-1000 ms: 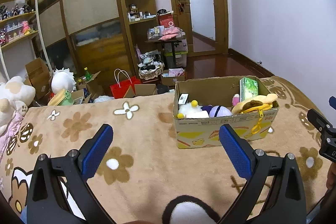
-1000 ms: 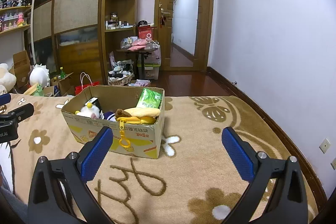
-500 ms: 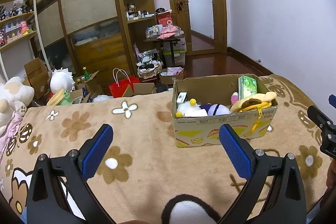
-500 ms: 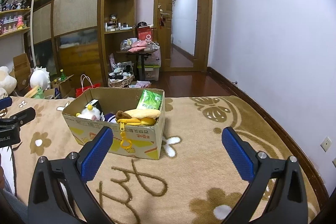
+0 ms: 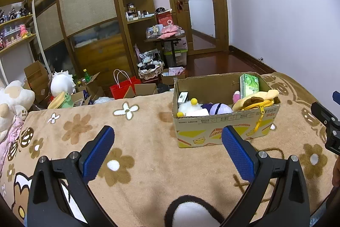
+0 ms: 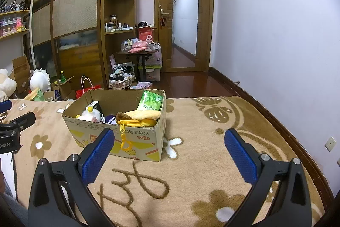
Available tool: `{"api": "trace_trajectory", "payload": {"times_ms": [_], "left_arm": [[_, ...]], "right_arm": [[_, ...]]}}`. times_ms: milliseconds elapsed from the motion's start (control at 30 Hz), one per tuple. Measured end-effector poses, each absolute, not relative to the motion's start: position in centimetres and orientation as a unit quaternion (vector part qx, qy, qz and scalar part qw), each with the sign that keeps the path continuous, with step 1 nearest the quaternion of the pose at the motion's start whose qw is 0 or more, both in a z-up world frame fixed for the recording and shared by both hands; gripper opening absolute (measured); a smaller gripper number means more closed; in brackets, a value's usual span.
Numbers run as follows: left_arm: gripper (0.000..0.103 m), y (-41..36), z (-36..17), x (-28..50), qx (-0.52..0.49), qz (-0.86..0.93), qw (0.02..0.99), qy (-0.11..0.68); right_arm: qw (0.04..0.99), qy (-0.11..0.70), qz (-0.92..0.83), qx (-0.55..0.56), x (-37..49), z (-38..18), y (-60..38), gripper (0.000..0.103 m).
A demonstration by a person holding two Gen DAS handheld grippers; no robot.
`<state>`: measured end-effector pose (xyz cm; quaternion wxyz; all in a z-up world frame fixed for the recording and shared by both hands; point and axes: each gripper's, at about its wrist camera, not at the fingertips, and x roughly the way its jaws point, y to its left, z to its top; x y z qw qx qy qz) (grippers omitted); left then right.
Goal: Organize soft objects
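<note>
**Already boxed: soft toys sit in the carton**

Both the left gripper (image 5: 167, 146) and right gripper (image 6: 166, 149) hang spread apart, holding nothing, short of the cardboard box (image 6: 136, 142). The yellow plush pouch (image 6: 141, 117) overhangs its rim; any grasp should pinch its body, not the zipper.

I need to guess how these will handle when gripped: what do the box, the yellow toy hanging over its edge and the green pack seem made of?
Box: corrugated cardboard, matte brown with printed sides and raw-cut edges. Yellow toy: plush fabric, fuzzy, with a zipper and a plastic-looking clip. Green pack: probably thin glossy plastic film, going by its sheen.
</note>
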<state>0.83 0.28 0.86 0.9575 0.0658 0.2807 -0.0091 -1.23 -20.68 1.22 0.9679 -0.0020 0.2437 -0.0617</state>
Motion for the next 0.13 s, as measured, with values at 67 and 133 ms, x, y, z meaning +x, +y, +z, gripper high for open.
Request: {"api": "trace_trajectory", "payload": {"times_ms": [67,133], "left_arm": [[0.1,0.27,0.85,0.82,0.066,-0.01,0.957,0.281],[0.1,0.27,0.87,0.78,0.066,-0.01,0.957,0.281]], "right_arm": [[0.968,0.244,-0.062,-0.002,-1.2,1.2,-20.68,0.103],[0.968,0.245,-0.062,-0.002,-1.24,1.2,-20.66,0.103]]}}
